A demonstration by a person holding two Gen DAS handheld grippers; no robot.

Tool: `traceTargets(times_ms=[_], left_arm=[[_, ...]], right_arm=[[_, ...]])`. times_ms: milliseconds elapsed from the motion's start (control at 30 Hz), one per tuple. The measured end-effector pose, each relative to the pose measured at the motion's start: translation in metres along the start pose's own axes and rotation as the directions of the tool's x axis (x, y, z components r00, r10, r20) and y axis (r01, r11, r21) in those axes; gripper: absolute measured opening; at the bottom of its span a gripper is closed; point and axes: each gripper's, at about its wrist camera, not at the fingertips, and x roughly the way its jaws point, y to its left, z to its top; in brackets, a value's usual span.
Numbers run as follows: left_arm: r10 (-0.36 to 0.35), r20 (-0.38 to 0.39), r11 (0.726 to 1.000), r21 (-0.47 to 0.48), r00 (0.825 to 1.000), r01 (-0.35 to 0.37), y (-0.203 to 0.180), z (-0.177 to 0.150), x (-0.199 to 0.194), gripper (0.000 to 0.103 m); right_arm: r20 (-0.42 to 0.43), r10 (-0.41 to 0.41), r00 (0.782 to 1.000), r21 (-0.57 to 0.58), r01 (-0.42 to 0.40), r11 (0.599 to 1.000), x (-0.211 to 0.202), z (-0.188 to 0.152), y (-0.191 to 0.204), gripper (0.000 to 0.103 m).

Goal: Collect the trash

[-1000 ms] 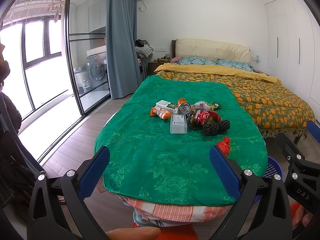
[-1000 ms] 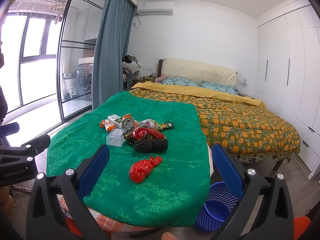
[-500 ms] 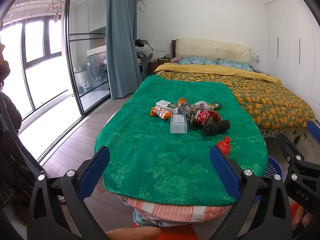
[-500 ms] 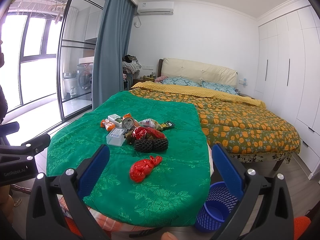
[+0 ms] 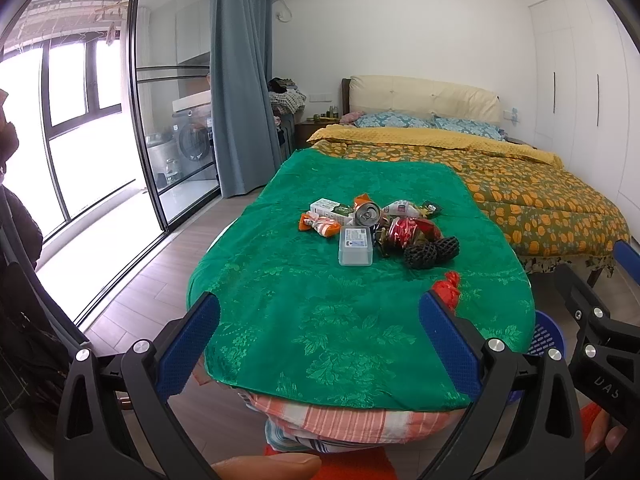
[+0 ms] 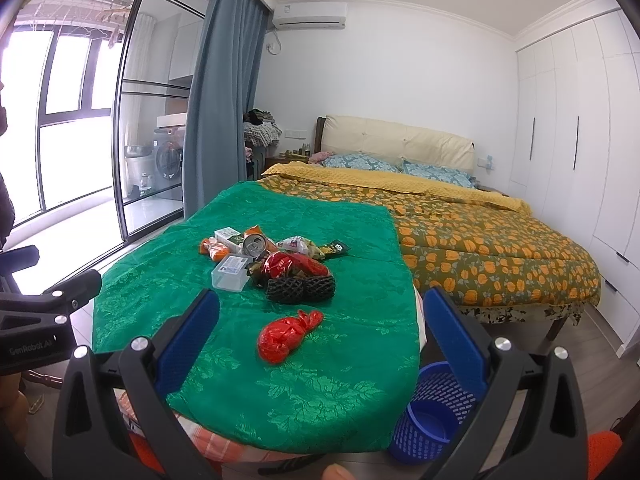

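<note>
Both our tongs hang wide apart and empty, short of the near edge of the table: the right gripper (image 6: pixel 320 332) frames the crumpled red wrapper (image 6: pixel 287 334), while the left gripper (image 5: pixel 320 338) sits further left with the wrapper (image 5: pixel 449 288) just peeking past its right finger. So we judge the right hand nearer, and the first pick is its own. That wrapper lies ahead and slightly left of centre between the right fingers, alone, apart from the heap behind. Its long axis runs diagonally, fat end near-left, twisted tail far-right; we would turn the tongs to close across the narrow waist.

It looks like shiny, crinkled foil or plastic, light and springy. Beyond it sits the pile: black foam fruit netting (image 6: pixel 301 289), soft and open-meshed; a clear lidded plastic box (image 6: pixel 230 273), rigid and squarish; an aluminium can (image 6: pixel 254 243) on its side, mouth toward us; orange snack packets (image 6: pixel 214 249) and a small carton (image 6: pixel 229 237).

All rest on a green brocade tablecloth (image 6: pixel 168 264), slippery-looking. Down on the floor to the right stands the blue mesh wastebasket (image 6: pixel 430 416), open-topped.
</note>
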Motion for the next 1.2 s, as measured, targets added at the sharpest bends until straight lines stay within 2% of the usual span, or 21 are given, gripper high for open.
traceTargets(times_ms=[1200], left_arm=[[-0.001,-0.006,1.000,0.000,1.000,0.001,0.0013,-0.0005,0.0011,0.099]], right_arm=[[-0.008,-0.001,1.000,0.006,0.001,1.000,0.0017,-0.0029,-0.0007,0.098]])
